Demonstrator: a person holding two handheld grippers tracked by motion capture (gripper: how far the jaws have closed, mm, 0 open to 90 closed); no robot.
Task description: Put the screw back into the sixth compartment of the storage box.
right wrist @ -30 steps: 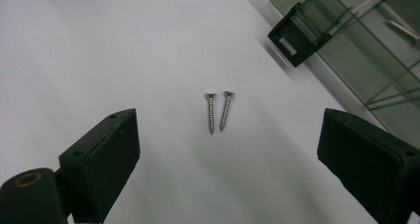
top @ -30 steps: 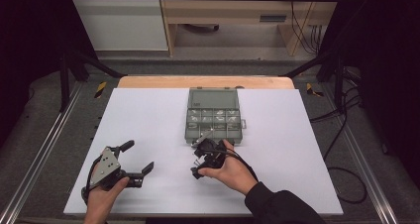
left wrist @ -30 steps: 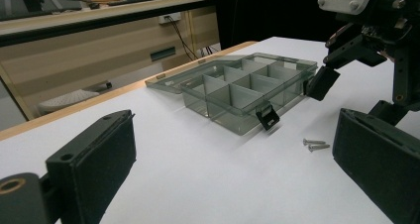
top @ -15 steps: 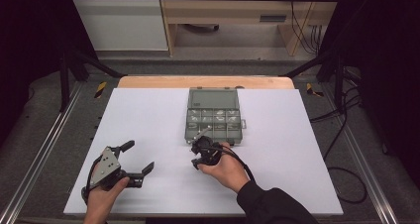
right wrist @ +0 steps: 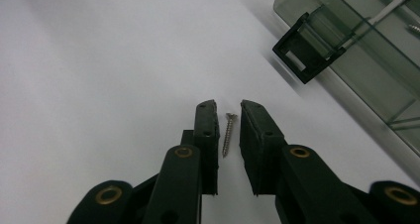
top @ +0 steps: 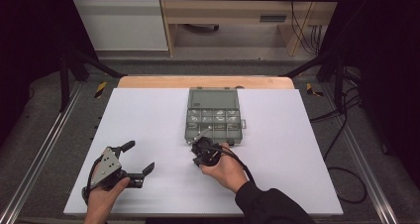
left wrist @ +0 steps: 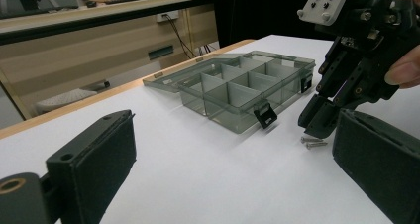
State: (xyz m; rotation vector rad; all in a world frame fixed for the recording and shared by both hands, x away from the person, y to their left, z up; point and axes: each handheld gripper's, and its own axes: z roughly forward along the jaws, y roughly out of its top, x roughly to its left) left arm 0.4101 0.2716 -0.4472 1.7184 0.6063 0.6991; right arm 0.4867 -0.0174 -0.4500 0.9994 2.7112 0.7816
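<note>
A small silver screw (right wrist: 227, 135) lies flat on the white table, just in front of an open grey compartment box (top: 189, 131). My right gripper (right wrist: 229, 107) points down at the table with the screw between its jaws. The jaws have just been closing, and a thin gap still shows on each side of the screw, so the pads do not press on it. In the left gripper view, the right gripper (left wrist: 317, 127) stands over the screw (left wrist: 312, 142) beside the box's front wall (left wrist: 233, 117). My left gripper (top: 139, 156) rests open at the table's near left, with nothing between its jaws.
The box holds several small parts in its compartments, and its lid lies back flat. A black latch (right wrist: 307, 53) sticks out from its front wall, close to the right gripper. The white table top (top: 297, 135) spreads to both sides. Cables lie on the floor at the right.
The right gripper's jaws have come in from wide apart to narrowly flank the screw. The right hand shifted slightly. The left gripper has not moved.
</note>
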